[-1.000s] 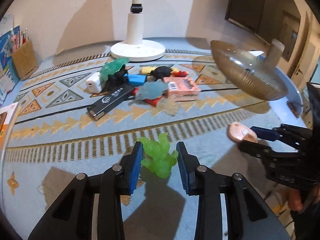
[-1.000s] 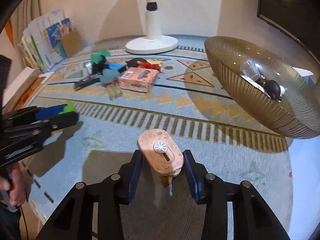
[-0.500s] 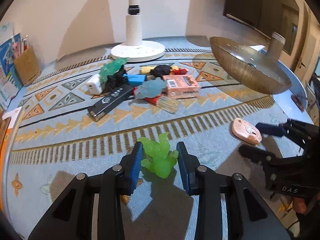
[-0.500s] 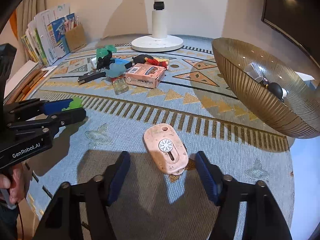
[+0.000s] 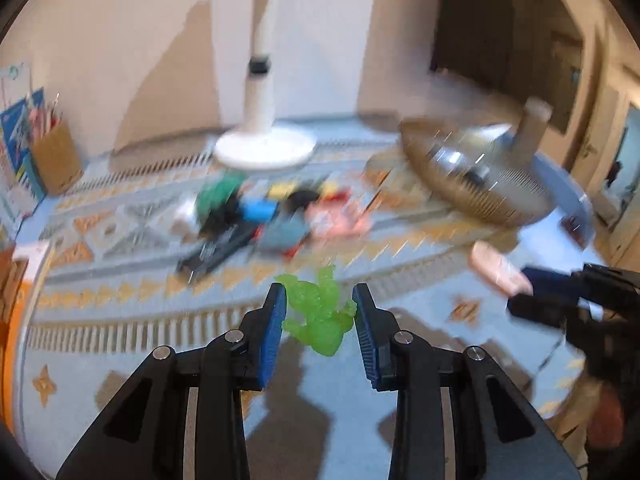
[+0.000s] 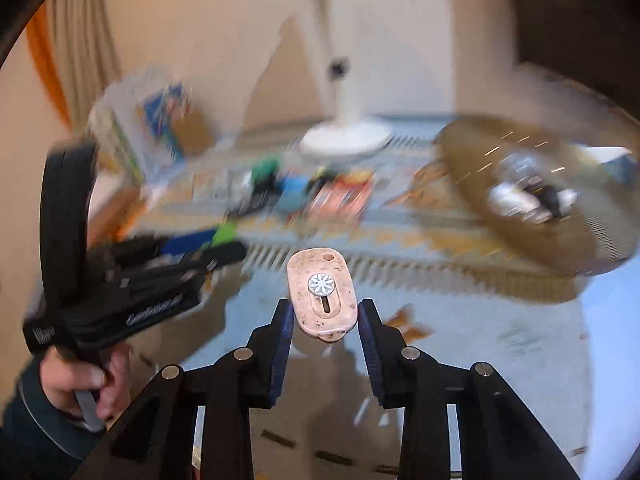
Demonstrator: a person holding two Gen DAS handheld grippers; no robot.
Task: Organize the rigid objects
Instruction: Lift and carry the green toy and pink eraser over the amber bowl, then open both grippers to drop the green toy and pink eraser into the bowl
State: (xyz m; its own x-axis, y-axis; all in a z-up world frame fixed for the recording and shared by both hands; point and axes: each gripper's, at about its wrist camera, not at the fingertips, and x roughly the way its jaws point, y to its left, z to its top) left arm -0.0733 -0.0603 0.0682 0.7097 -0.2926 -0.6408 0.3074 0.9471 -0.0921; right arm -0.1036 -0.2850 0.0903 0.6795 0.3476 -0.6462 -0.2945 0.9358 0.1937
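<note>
Left gripper (image 5: pixel 319 312) pinches the green figure (image 5: pixel 318 318) above bare cloth (image 5: pixel 120 344) near the table's front edge. Right gripper (image 6: pixel 324 316), jaws closing, has the pink tag (image 6: pixel 322 292) between its pads, lifted. Beyond lie the clutter pile (image 5: pixel 260 216) mid-table and the bowl (image 6: pixel 532 216) at the right edge.

Left gripper (image 5: pixel 319 310): black angular linkage arms, silver pivot screws, ribbed blue pads (image 5: pixel 274 328). Right gripper (image 6: pixel 325 322): the same build. At the right wrist view's lower left, a hand (image 6: pixel 78 382) in a dark sleeve (image 6: pixel 28 428); white lettering on the black body above it, blurred.
</note>
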